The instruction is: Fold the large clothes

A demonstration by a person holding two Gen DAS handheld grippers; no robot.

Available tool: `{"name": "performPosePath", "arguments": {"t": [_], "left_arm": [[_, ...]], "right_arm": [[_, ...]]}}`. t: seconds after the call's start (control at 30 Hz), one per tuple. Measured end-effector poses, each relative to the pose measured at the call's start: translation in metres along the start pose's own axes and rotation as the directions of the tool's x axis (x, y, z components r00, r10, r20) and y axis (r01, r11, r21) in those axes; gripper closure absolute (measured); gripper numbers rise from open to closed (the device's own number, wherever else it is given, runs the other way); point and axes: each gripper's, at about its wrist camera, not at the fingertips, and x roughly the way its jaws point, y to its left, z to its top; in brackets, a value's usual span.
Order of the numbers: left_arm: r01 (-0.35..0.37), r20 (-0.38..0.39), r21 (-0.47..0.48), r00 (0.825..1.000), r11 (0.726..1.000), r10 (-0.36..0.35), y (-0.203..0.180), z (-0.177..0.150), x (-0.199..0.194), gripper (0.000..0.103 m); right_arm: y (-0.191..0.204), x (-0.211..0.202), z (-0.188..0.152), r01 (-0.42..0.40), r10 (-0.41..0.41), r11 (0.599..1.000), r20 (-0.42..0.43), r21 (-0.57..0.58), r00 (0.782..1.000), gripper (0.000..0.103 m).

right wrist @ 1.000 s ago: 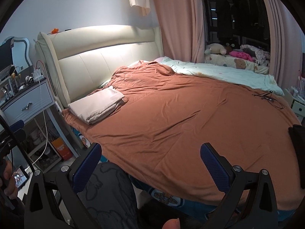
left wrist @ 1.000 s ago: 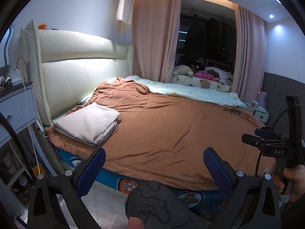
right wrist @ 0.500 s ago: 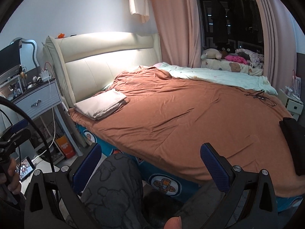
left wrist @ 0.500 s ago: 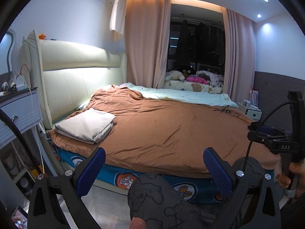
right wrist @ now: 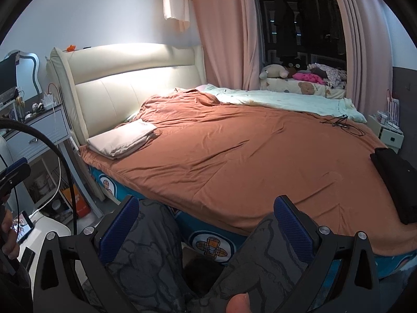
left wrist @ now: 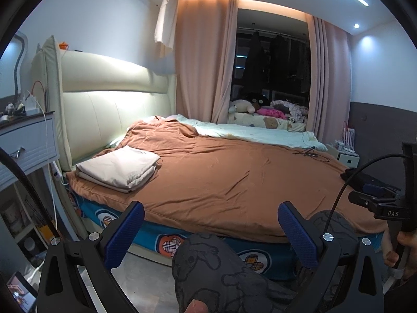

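Both the left gripper (left wrist: 211, 232) and right gripper (right wrist: 206, 224) hold fingers wide and empty short of the bed's near edge, with the folded black garment (right wrist: 396, 180) lying far right, nearer the right gripper, long axis running away.

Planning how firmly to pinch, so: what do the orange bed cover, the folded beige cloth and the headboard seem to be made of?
Orange bed cover: soft matte knit or brushed fabric, judging by its shallow, rounded creases. Folded beige cloth: thin woven textile, probably cotton, stacked in crisp flat layers. Headboard: cream leather or faux leather, padded, with seams and a smooth sheen under the light.
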Motion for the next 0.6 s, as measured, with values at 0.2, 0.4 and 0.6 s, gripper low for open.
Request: {"name": "performPosePath", "arguments": {"t": [0.2,0.4,0.6], "left_arm": [[-0.018,0.005,-0.015,1.0,1.0,0.018,0.002,0.001,0.011,0.0],[-0.023,-0.003,-0.026,1.0,0.999,0.023,0.002,-0.001,0.009,0.0],[-0.023,-0.006,-0.028,1.0,0.999,0.022,0.003,-0.002,0.008,0.0]], "right_arm": [[0.01,0.011,-0.003,-0.015,0.015,1.0,-0.007,0.005,1.0,0.0],[0.016,0.009,-0.008,-0.017,0.017,1.0,-0.019,-0.006,1.0,0.0],[0.016,0.005,-0.009,-0.022,0.022,1.0,-0.022,-0.012,1.0,0.0]]}}
